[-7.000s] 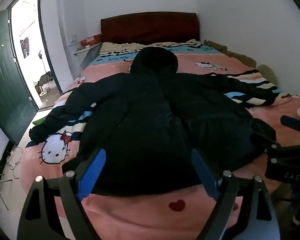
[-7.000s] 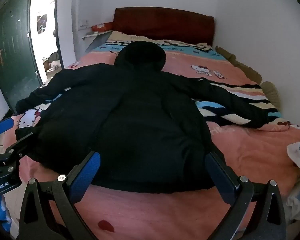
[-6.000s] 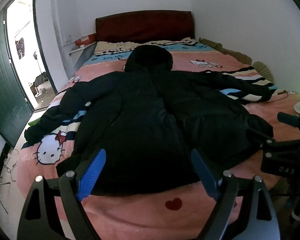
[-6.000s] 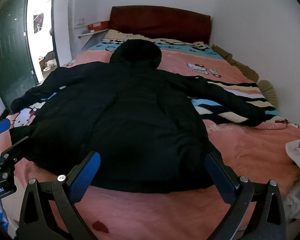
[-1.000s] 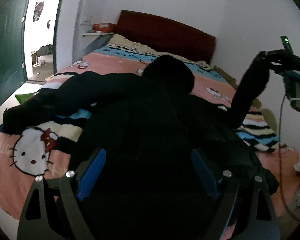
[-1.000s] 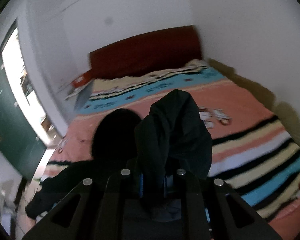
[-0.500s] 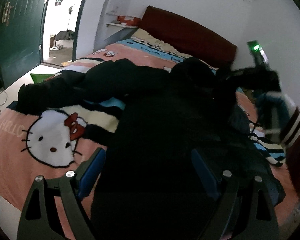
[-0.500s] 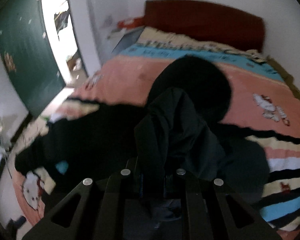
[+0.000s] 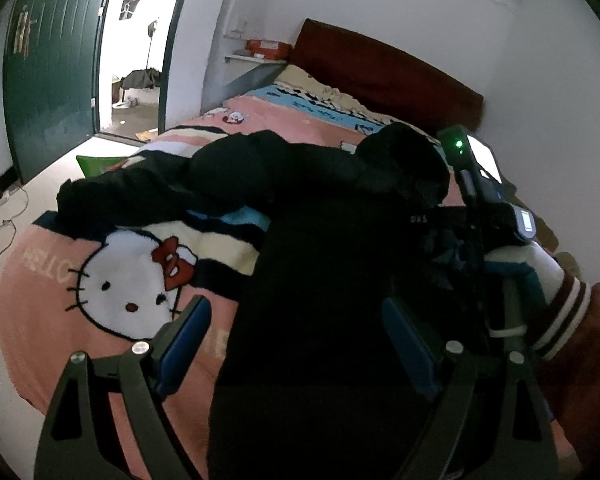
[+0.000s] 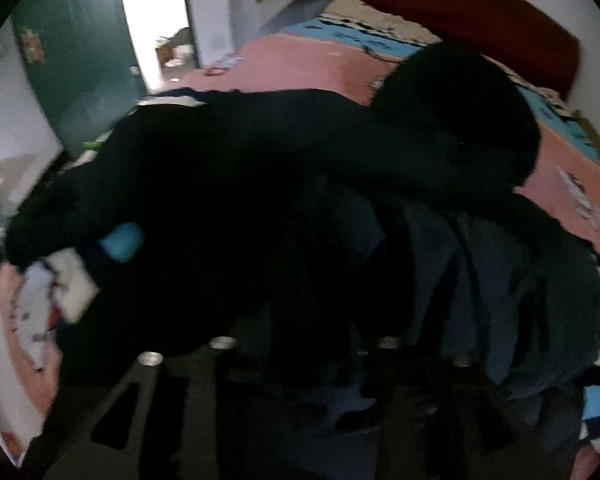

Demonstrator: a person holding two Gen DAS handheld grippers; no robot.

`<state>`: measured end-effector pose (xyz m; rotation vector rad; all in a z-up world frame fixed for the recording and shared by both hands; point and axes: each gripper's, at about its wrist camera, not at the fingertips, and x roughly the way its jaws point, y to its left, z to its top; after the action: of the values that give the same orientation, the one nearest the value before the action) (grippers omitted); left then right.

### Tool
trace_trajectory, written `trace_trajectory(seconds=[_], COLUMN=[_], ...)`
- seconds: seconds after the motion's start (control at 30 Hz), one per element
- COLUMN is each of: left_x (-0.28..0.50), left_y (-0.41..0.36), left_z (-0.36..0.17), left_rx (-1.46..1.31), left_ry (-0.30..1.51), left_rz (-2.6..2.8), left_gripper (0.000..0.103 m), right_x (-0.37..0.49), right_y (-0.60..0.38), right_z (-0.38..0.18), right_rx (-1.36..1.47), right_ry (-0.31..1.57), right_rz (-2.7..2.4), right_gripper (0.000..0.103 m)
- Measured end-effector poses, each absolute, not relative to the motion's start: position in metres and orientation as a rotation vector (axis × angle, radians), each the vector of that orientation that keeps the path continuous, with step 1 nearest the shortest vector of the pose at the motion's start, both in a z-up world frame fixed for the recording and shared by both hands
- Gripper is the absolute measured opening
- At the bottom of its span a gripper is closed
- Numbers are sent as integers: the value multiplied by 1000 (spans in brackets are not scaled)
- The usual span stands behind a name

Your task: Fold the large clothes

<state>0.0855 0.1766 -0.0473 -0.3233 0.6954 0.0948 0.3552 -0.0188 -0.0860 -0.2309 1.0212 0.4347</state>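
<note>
A black hooded jacket [image 9: 324,264] lies spread on the pink cartoon-cat blanket [image 9: 112,280], hood [image 9: 404,160] toward the headboard. Its left sleeve [image 9: 160,196] stretches out to the bed's left edge. My left gripper [image 9: 296,316] is open just above the jacket's lower body, nothing between its blue pads. My right gripper [image 10: 306,320] is low over the jacket's chest with the right sleeve [image 10: 480,280] brought across. Its jaws are opening, and dark sleeve cloth still lies between them. In the left wrist view, the right gripper [image 9: 432,220] is at the right, held by a gloved hand [image 9: 540,272].
A dark red headboard [image 9: 380,72] and white wall close the far end and right side. A green door [image 9: 48,64] stands open at the left onto a bright doorway. A small shelf with an orange box [image 9: 268,46] is beside the headboard. Cables [image 9: 0,220] lie on the floor.
The right gripper came down from high above the bed and swung left, laying the right sleeve over the jacket's chest; its jaws have spread apart. The left gripper drifted slightly left.
</note>
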Motion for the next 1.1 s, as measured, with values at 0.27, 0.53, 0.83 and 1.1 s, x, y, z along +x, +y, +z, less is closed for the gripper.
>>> trace_trajectory(seconds=[0.27, 0.53, 0.83, 1.1], left_x=[75, 60, 35, 37], left_y=[158, 164, 207, 295], left_z=[-22, -14, -25, -49], left_rx=[-283, -303, -371, -607], left_ry=[686, 716, 738, 720], left_rz=[74, 106, 206, 264], left_gripper=[88, 88, 88, 87], right_x=[310, 263, 210, 187], right_y=[-40, -135, -213, -240], right_z=[-47, -16, -23, -29], right_rx=[-152, -105, -74, -29], right_ry=[963, 896, 884, 894], right_rz=[528, 404, 275, 212], right_gripper=[52, 54, 59, 60])
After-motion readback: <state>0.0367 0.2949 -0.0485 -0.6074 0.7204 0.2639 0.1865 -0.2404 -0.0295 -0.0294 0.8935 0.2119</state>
